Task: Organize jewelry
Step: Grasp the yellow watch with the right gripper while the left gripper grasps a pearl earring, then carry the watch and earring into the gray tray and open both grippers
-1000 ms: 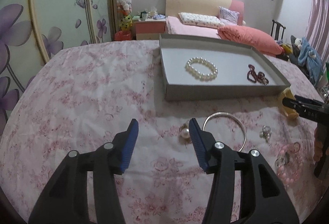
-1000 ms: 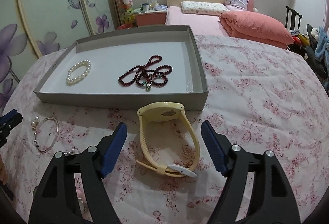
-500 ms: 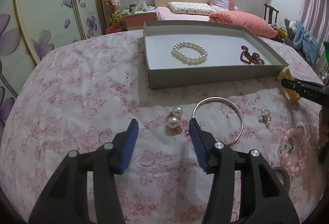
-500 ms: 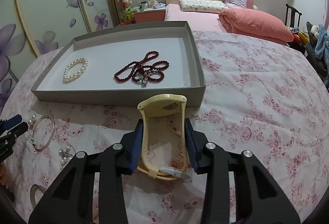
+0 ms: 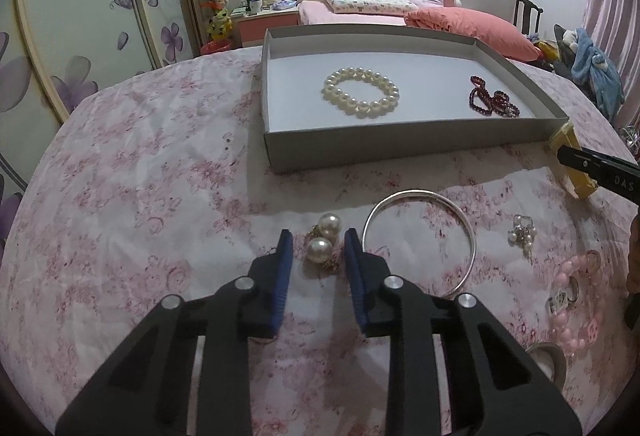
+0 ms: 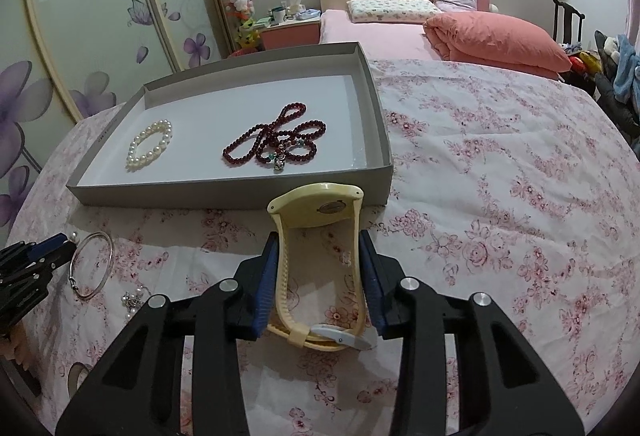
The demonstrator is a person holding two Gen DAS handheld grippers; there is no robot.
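Observation:
My left gripper (image 5: 318, 232) hangs low over the floral cloth, its jaws closing around a pair of pearl earrings (image 5: 320, 247); a gap still shows on both sides of the pearl. Just to its right lies a silver bangle (image 5: 416, 192). My right gripper (image 6: 319, 234) is shut on the strap of a yellow watch (image 6: 316, 206), in front of the grey tray (image 6: 224, 194). The tray holds a pearl bracelet (image 6: 149, 144) and a dark red bead necklace (image 6: 276, 144).
A small earring cluster (image 5: 522, 234) and a pink bead bracelet (image 5: 572, 300) lie right of the bangle. The tray's front wall (image 5: 400, 148) stands just beyond both grippers. A bed with pink bedding fills the room behind.
My left gripper moved up to the pearl earrings and its jaws narrowed around them. My right gripper shut on the watch strap and has since kept still.

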